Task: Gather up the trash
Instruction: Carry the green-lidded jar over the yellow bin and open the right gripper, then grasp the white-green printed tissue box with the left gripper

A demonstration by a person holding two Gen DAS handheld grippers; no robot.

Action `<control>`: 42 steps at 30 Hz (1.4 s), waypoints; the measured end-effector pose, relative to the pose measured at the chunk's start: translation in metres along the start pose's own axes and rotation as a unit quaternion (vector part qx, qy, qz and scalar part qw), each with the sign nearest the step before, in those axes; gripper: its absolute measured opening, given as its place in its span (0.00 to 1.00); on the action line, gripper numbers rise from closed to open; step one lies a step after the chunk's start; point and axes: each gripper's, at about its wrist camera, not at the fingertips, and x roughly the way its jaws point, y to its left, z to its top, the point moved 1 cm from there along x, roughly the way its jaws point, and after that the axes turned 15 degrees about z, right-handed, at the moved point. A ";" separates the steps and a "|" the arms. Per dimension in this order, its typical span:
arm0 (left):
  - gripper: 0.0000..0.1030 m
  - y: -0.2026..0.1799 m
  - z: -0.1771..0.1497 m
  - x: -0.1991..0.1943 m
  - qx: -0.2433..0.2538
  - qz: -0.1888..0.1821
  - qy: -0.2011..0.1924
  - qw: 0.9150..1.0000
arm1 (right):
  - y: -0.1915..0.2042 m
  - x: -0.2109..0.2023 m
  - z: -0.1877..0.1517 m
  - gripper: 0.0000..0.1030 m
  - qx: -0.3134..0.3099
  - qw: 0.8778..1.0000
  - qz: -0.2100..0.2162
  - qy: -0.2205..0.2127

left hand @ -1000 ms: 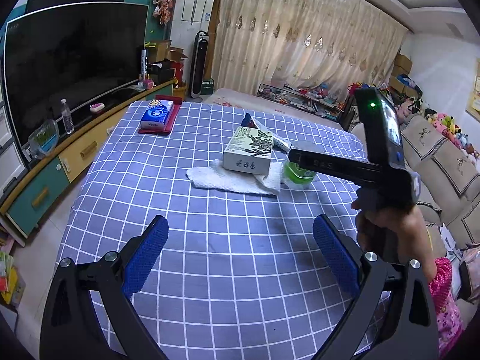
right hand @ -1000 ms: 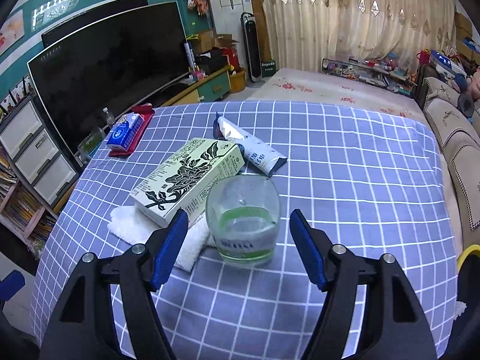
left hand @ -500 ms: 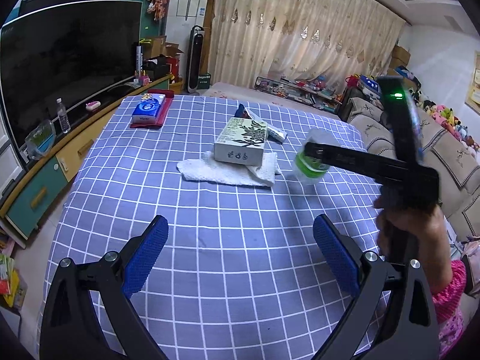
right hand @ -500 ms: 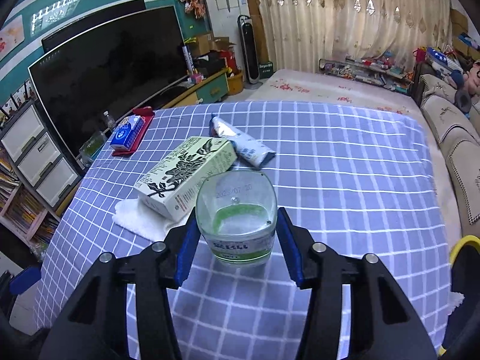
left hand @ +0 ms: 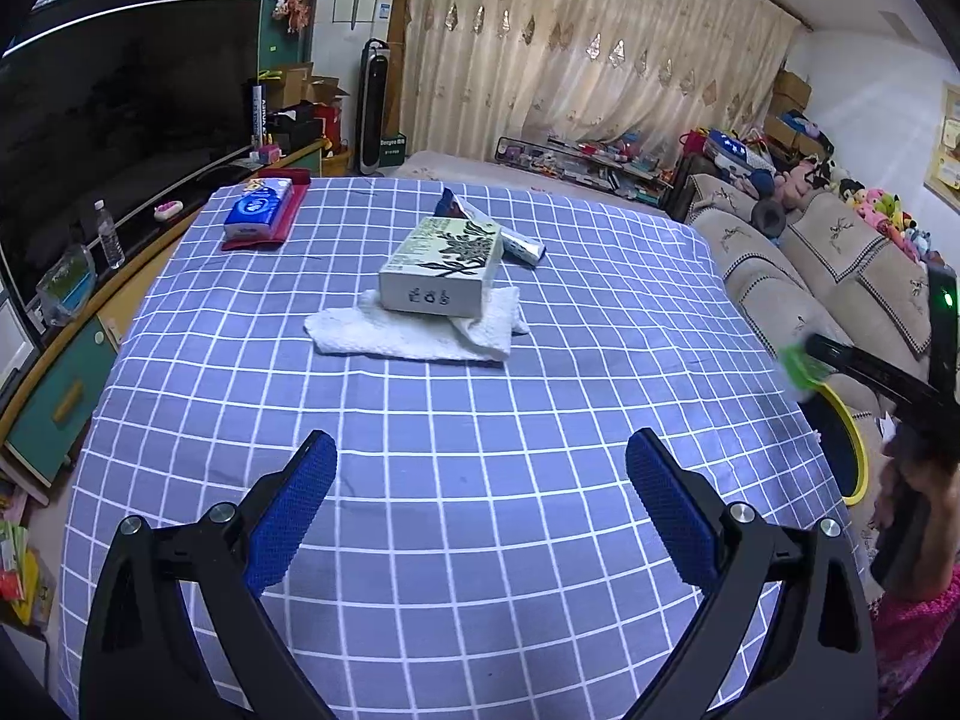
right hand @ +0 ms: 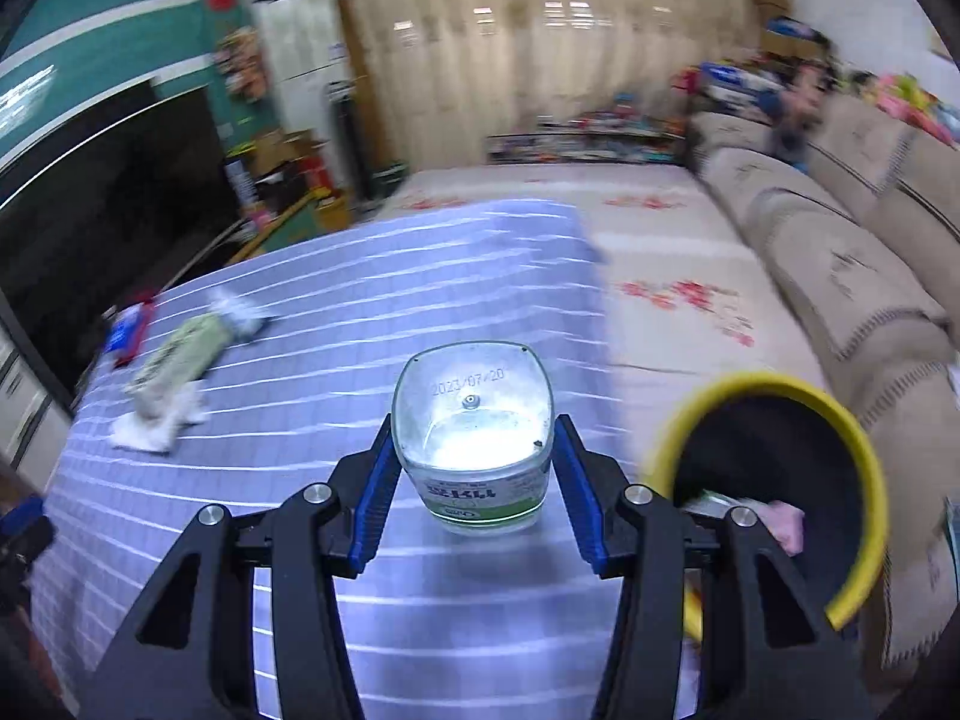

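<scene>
My right gripper (right hand: 474, 483) is shut on a clear plastic cup (right hand: 473, 426) with a green label, held in the air at the table's right edge, just left of a black bin with a yellow rim (right hand: 774, 387). In the left wrist view the cup (left hand: 801, 366) and the bin (left hand: 852, 444) show at the far right. My left gripper (left hand: 477, 510) is open and empty above the near part of the table. A green floral box (left hand: 444, 267) lies on a white towel (left hand: 414, 333) mid-table, with a silver-blue wrapper (left hand: 516, 243) behind it.
The table has a blue checked cloth (left hand: 420, 450). A blue tissue pack on a red tray (left hand: 261, 213) sits at the far left corner. A TV and cabinet stand left, a beige sofa (left hand: 840, 276) right. The bin holds some trash (right hand: 780, 525).
My right gripper has lifted the cup off the table and swung it right, toward the yellow-rimmed bin. The left gripper has stayed open in place.
</scene>
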 end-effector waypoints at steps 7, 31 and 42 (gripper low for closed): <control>0.93 -0.020 0.002 0.006 0.017 -0.001 0.004 1.000 | -0.116 -0.026 -0.029 0.47 0.086 0.992 -0.093 0.003; 0.93 -0.033 0.035 0.049 0.030 0.016 0.017 0.999 | -0.142 -0.023 -0.046 0.59 0.097 0.989 -0.110 0.005; 0.93 -0.025 0.098 0.103 0.037 0.019 0.027 0.999 | -0.116 -0.012 -0.042 0.59 0.076 0.993 -0.091 0.014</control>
